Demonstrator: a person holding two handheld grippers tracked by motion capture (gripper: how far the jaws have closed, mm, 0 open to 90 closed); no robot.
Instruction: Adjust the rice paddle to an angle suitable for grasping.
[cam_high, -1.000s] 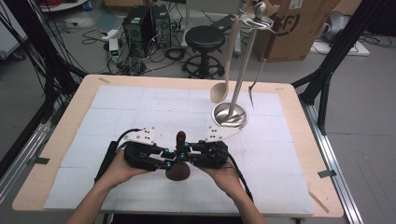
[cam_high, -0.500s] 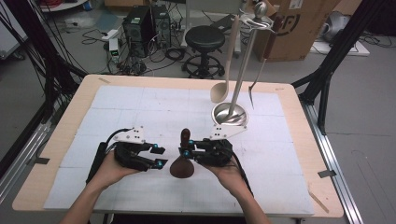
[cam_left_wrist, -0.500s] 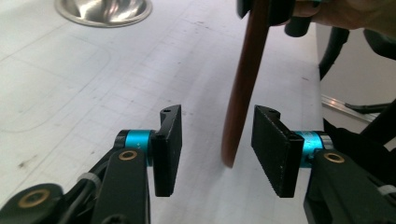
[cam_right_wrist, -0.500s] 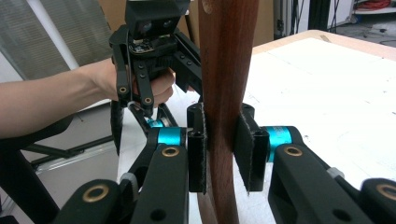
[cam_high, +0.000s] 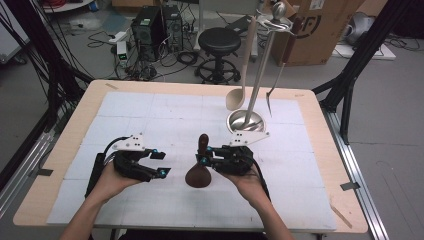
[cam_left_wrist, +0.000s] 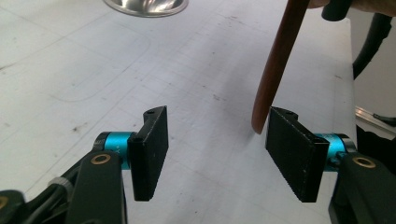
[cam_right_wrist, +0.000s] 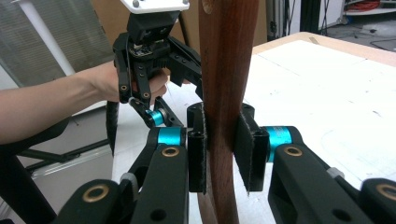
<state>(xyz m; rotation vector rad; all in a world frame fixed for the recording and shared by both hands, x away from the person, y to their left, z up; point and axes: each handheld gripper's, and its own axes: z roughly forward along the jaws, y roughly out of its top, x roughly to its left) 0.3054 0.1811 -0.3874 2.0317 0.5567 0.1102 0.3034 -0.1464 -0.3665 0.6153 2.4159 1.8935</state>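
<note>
Wooden spoon (cam_high: 200, 167) stands between left gripper (cam_high: 159, 163) and right gripper (cam_high: 204, 154).

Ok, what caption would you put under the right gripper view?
Right gripper clamps a brown wooden spoon by its handle, while the left gripper waits open behind.

No lettering can be read; the cardboard box (cam_high: 320, 30) bears only a black mark.

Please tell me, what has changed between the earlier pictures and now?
The left gripper has just opened its jaws, let go of the wooden spoon and moved leftward, away from it. The right gripper stays clamped on the spoon's handle. The utensil stand is unmoved.
</note>
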